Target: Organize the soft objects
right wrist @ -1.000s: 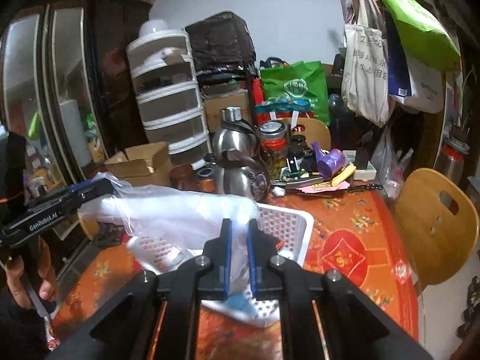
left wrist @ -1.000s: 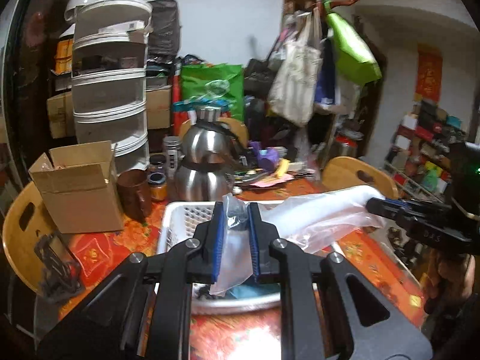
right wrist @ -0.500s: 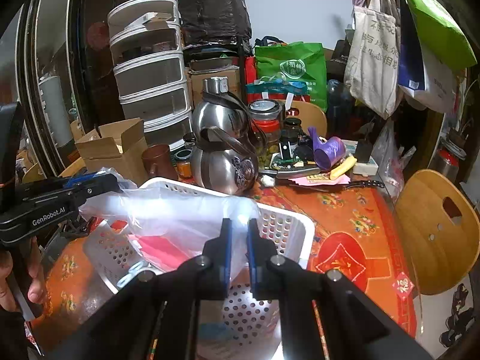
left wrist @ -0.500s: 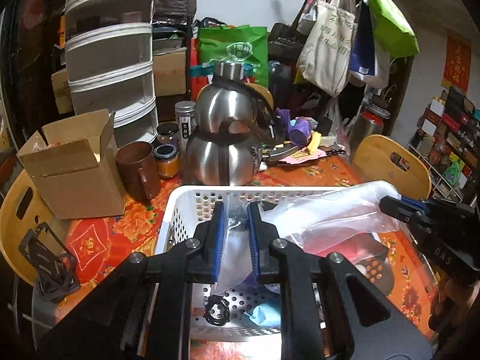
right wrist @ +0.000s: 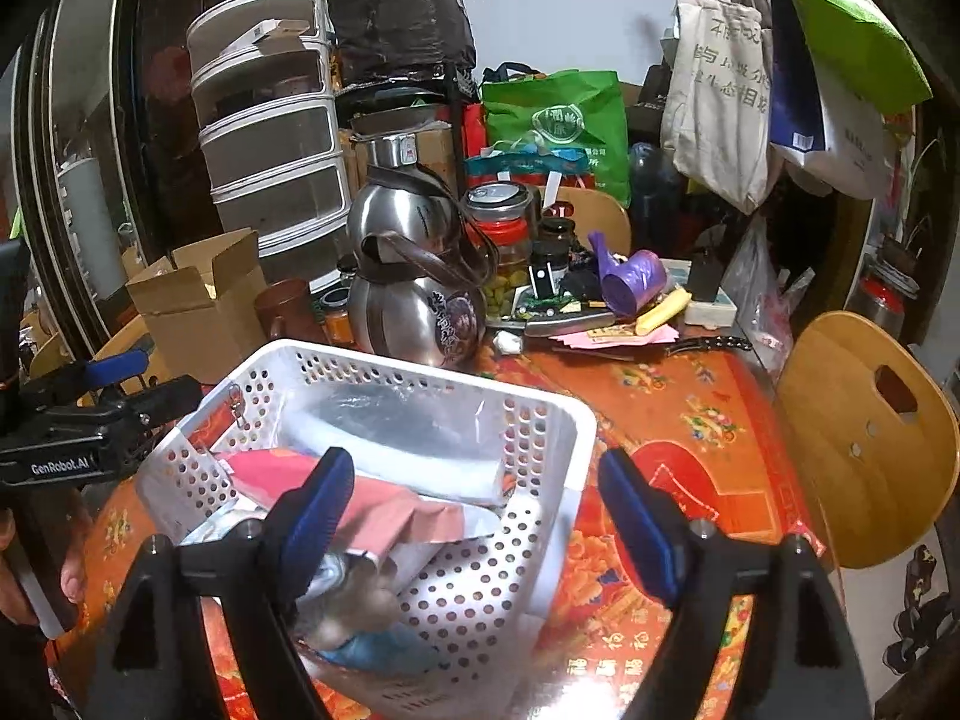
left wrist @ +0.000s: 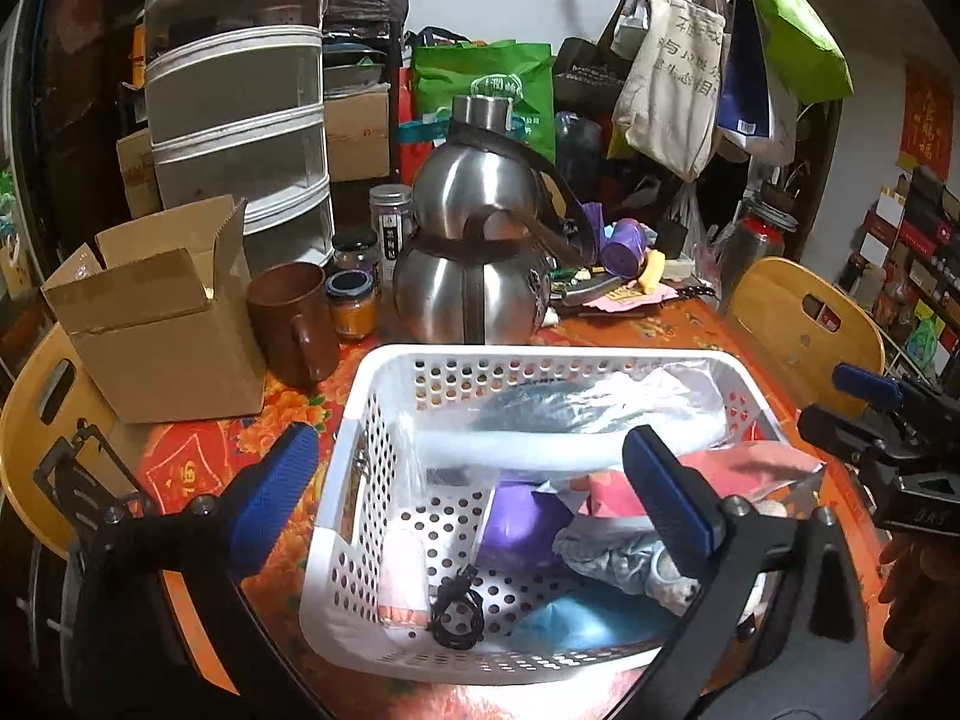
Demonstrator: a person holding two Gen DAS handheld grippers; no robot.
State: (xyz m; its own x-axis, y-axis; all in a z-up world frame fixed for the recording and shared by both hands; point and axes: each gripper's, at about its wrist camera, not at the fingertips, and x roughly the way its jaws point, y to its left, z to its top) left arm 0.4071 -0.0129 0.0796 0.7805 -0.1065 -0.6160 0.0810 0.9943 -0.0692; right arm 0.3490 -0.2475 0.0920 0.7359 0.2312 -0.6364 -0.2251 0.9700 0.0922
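1. This is a crowded room in a home.
2. A shiny metal kettle [left wrist: 474, 264] sits on the table [right wrist: 690, 420].
3. Behind the kettle, shopping bags [left wrist: 672, 72] hang.
4. Wooden chairs [right wrist: 864, 438] stand beside the table.

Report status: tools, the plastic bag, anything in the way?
Left tool open, right tool open, both empty. Clear plastic bag lying in white basket on other soft items. Steel kettle close behind basket; nothing blocking.

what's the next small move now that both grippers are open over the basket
Probably lift both away. The left gripper and right gripper are open and empty, and the clear plastic bag lies inside the white basket, so it looks placed.
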